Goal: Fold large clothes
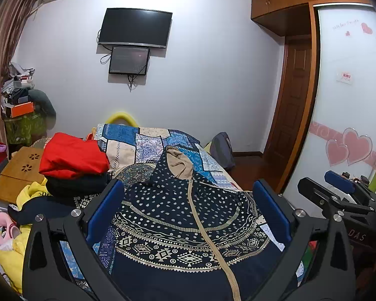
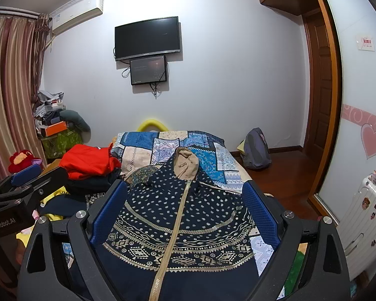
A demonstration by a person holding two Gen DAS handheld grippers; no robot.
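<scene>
On the patchwork bedspread [image 2: 208,160] lies the navy patterned hooded jacket [image 2: 193,225], zipped, spread flat, hood away. Likely soft, limp, light; best pinched at hem corners or shoulders. Left gripper [image 1: 188,208] and right gripper [image 2: 185,208] hover, jaws spread, empty. Red clothes pile [image 1: 75,155] beside it.

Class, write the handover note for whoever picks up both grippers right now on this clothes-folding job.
Left gripper: open, holding nothing, above the hooded jacket.
Right gripper: open, holding nothing, above the same jacket.
The jacket lies spread face up on the patchwork bedspread, zipper closed, hood pointing towards the far wall.
A red garment sits on a dark one at the jacket's left, seemingly already folded.
Done: jacket laid out, though its right edge is rumpled.
Left: no fold is visible yet; fold the sides inwards, then the length, then probably stack it.
</scene>
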